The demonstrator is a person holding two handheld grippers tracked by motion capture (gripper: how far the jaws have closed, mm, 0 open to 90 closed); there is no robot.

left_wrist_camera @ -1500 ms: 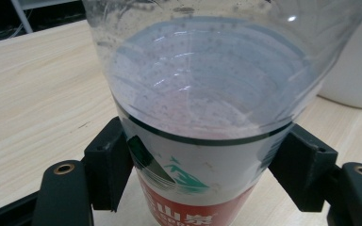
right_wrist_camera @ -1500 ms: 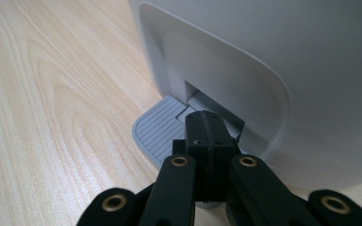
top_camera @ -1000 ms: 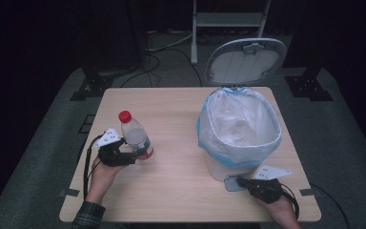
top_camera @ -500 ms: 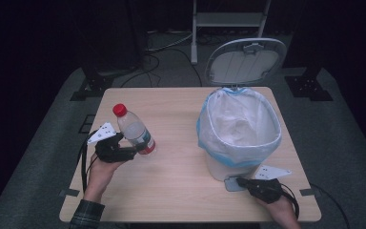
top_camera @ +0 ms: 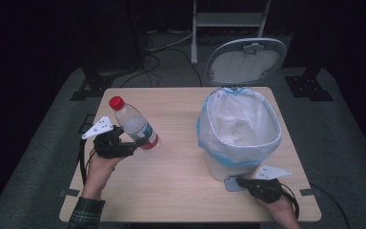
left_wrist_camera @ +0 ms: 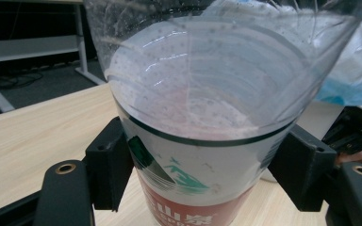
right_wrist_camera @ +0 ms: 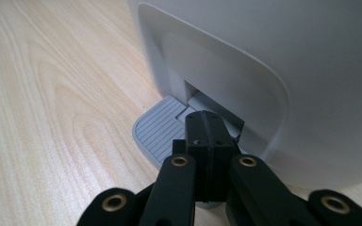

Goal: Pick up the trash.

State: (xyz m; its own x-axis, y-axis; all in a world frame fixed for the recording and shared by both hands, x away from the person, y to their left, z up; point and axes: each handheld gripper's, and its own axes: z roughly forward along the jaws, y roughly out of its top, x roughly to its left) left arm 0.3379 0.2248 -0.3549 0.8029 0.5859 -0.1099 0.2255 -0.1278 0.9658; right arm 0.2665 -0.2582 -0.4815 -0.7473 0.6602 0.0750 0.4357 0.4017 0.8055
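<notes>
- 2 steps look done: the right hand-held gripper, jaws fully closed on nothing, presses the bin pedal, so the lid stands open.
- The left hand-held gripper clamps the red-capped bottle, tilted, above the tabletop.
- Left, by my reading: carry it to the lined bin, well apart, and drop it.

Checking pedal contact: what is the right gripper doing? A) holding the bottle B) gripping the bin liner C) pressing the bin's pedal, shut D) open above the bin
C: the right gripper, jaws together, sits on the pedal at the bin's base, with the lid up.
</notes>
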